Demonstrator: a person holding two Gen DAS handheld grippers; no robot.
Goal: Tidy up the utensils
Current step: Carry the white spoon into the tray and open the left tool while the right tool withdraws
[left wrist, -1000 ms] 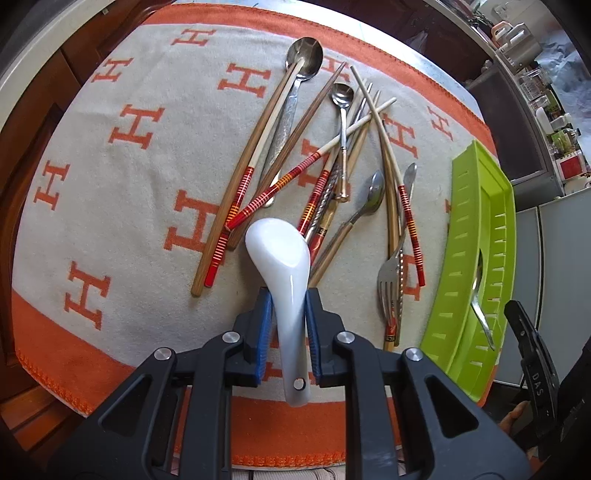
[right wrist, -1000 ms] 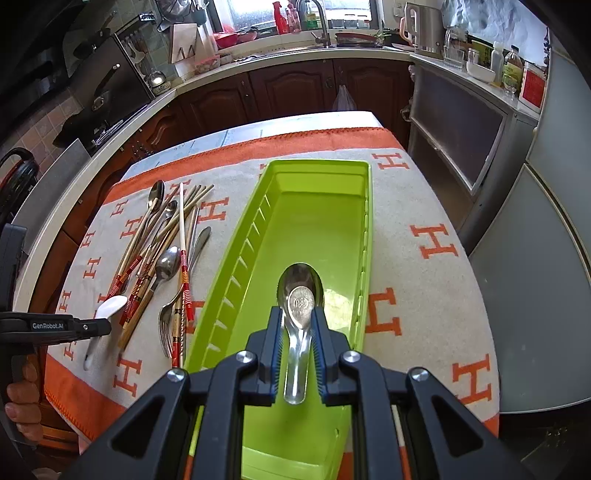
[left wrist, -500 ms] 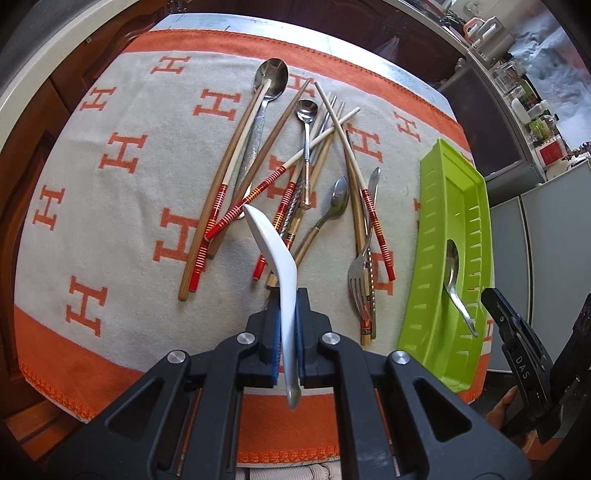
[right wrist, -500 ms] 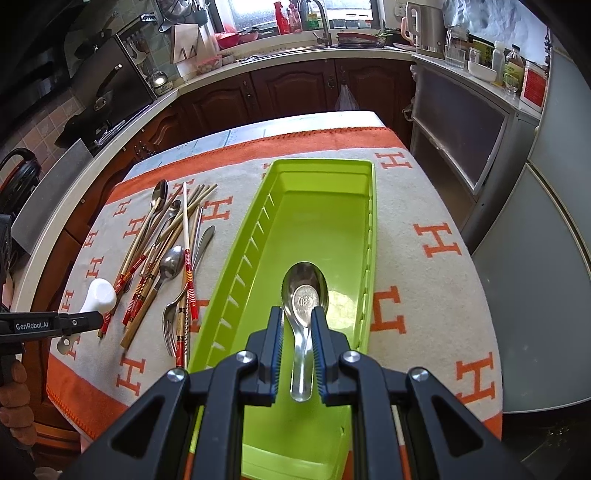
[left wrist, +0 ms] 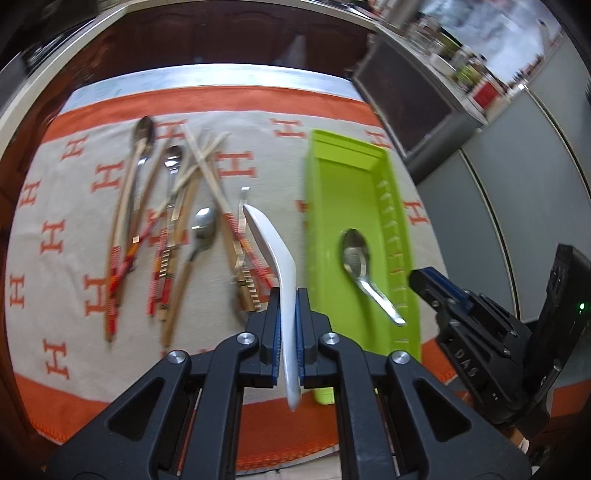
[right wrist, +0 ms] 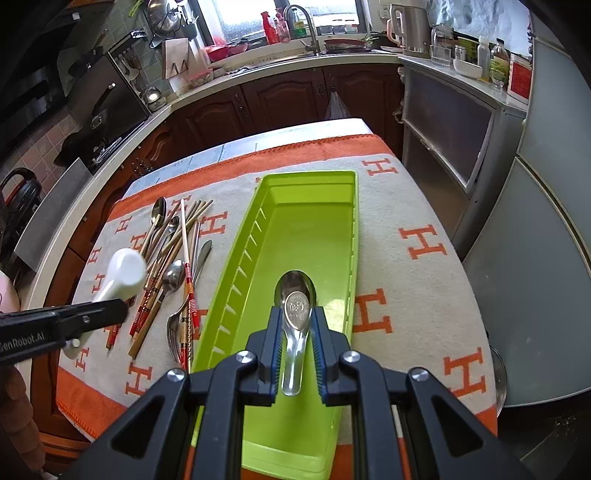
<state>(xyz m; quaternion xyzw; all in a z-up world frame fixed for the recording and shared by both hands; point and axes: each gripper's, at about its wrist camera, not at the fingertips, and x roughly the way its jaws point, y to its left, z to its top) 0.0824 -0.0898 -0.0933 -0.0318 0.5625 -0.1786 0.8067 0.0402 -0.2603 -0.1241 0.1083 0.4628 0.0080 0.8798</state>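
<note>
Daylight comes through a window (right wrist: 277, 18) above the sink counter (right wrist: 295, 55); dark wooden cabinets (right wrist: 280, 99) run beneath it.

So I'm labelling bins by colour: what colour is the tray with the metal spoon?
Lime green tray, clearest in the right wrist view.

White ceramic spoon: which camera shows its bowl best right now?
The right wrist view. There the white ceramic spoon shows its open bowl sharply, held off to the side above the cloth. The left wrist view shows it edge-on and blurred, its handle clamped between the left gripper fingers, the bowl's hollow unreadable.
</note>
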